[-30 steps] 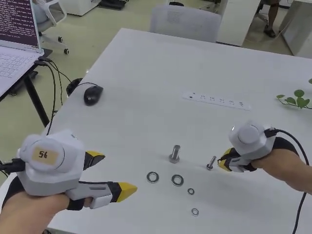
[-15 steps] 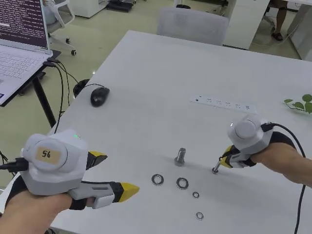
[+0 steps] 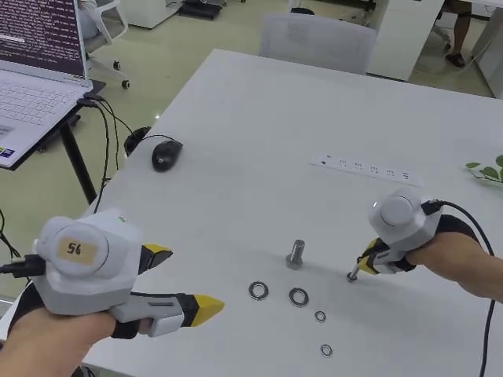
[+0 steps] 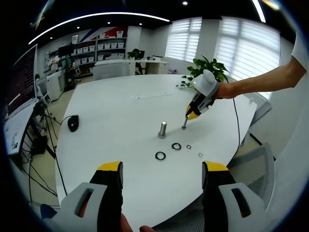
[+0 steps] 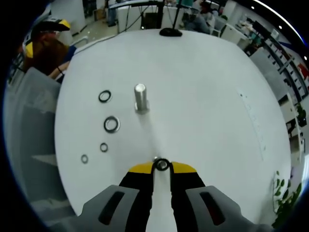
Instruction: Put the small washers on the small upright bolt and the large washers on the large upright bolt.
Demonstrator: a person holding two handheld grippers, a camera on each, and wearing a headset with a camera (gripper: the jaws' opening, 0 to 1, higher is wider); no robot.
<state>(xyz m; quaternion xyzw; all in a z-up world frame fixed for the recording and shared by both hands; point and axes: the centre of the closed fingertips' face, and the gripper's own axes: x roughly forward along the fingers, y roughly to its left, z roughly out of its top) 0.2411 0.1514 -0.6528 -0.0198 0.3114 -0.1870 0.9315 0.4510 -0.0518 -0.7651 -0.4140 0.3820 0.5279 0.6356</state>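
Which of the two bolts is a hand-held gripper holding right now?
The small bolt, pinched by the right hand-held gripper; the large bolt stands free on the table.

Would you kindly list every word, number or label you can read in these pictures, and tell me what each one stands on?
"56": on the tan label on top of the left gripper, in the head view.
Laptop screen: lines of text, too small to read.
Power strip: faint markings, too blurred to read.
Nothing else carries legible text.
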